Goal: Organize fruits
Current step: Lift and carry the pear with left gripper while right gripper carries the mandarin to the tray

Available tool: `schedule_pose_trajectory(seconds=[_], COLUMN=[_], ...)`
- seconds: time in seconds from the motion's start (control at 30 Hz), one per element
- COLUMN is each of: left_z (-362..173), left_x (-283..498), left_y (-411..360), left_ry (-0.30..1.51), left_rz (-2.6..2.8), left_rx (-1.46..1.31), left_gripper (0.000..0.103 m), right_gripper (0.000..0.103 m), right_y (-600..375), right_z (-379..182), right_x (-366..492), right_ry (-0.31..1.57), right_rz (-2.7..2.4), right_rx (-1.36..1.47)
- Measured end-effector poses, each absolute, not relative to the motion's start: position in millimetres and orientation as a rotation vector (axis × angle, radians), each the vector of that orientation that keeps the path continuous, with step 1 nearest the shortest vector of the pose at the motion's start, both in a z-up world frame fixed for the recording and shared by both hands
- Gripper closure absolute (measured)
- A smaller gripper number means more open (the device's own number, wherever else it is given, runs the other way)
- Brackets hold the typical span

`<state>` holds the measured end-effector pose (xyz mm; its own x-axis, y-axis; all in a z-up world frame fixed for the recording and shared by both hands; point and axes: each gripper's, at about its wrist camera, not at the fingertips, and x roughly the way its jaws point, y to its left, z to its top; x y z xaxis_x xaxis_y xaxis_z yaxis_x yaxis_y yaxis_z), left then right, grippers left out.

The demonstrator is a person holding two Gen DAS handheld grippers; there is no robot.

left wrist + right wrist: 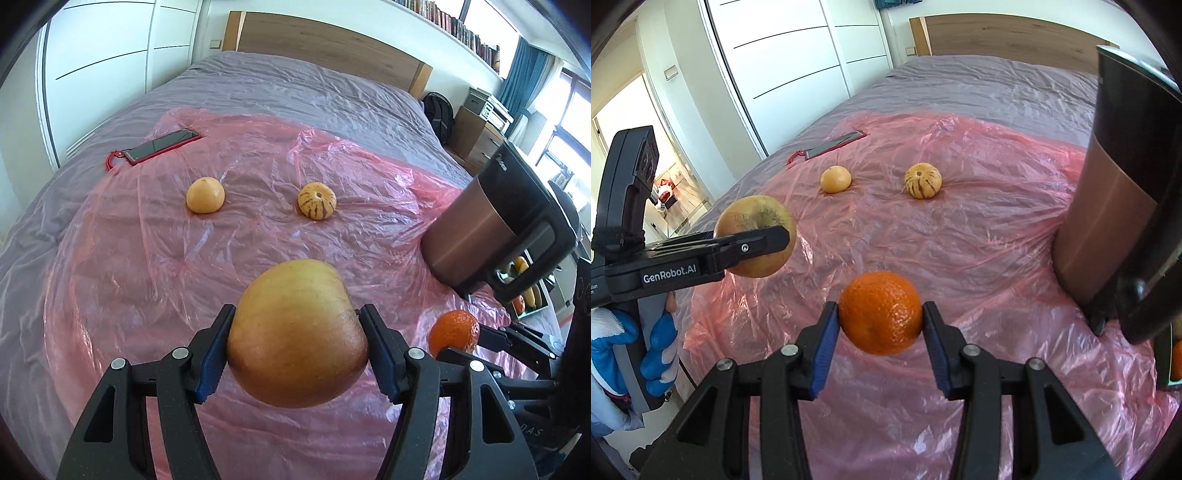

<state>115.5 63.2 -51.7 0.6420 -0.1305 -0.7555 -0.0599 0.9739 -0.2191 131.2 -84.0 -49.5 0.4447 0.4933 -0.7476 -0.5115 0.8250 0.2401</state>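
A bed [295, 92] under a grey cover fills the room, a wooden headboard [325, 40] at twelve o'clock. White wardrobe doors [110, 55] run along at ten o'clock. Up at one o'clock a shelf of books [454, 22] lines the wall; at two o'clock teal curtains [524, 74] frame bright windows [569, 122], above a wooden dresser [476, 136]. Daylight everywhere.

A red-cased phone [162, 146] lies on pink plastic sheeting [140, 258] beside a copper kettle [491, 229].
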Motion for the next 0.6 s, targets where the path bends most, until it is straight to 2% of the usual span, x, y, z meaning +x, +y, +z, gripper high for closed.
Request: schedule_pose_trajectory(seconds=[0.6], left_z=[-10], left_x=[67], left_y=[-44], left_ry=[0.867], left_rz=[-0.256], left_rx=[-0.167], left_gripper=[0.042], right_gripper=[0.046], right_y=[-198], right_z=[-21], right_x=[78], right_ry=[0.863], right_rz=[0.444], right_rx=[0.063])
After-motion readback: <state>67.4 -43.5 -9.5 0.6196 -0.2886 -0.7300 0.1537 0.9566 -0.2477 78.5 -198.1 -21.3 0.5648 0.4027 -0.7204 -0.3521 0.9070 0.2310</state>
